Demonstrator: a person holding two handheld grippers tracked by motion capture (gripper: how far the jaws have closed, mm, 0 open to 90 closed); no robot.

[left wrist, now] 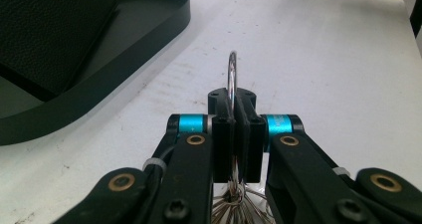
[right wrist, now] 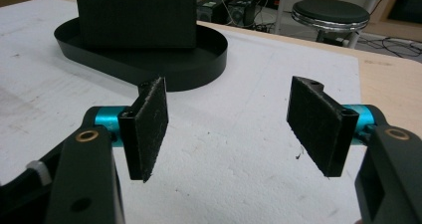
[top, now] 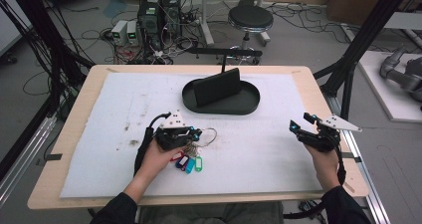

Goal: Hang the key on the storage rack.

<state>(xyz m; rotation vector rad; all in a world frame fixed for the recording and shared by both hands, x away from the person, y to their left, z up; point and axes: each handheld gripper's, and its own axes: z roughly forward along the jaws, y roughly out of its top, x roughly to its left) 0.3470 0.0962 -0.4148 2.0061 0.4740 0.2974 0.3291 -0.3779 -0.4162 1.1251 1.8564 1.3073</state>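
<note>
The left gripper (left wrist: 234, 134) is clenched on the key ring (left wrist: 232, 79) near the table's front edge (top: 164, 200); gripped so thinly, the keys could swing and twist free. The right gripper (right wrist: 229, 129) hangs released.

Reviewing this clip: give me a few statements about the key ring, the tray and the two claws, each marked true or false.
1. The left claw is shut on the key ring. True.
2. The right claw grips the black wallet. False: its jaws stand open with nothing between them, over the white mat.
3. The wallet stands on edge in the black oval tray. True.
4. The key ring lies inside the tray. False: it is on the mat, nearer the person than the tray.
5. Coloured key tags hang from the ring. True.
</note>
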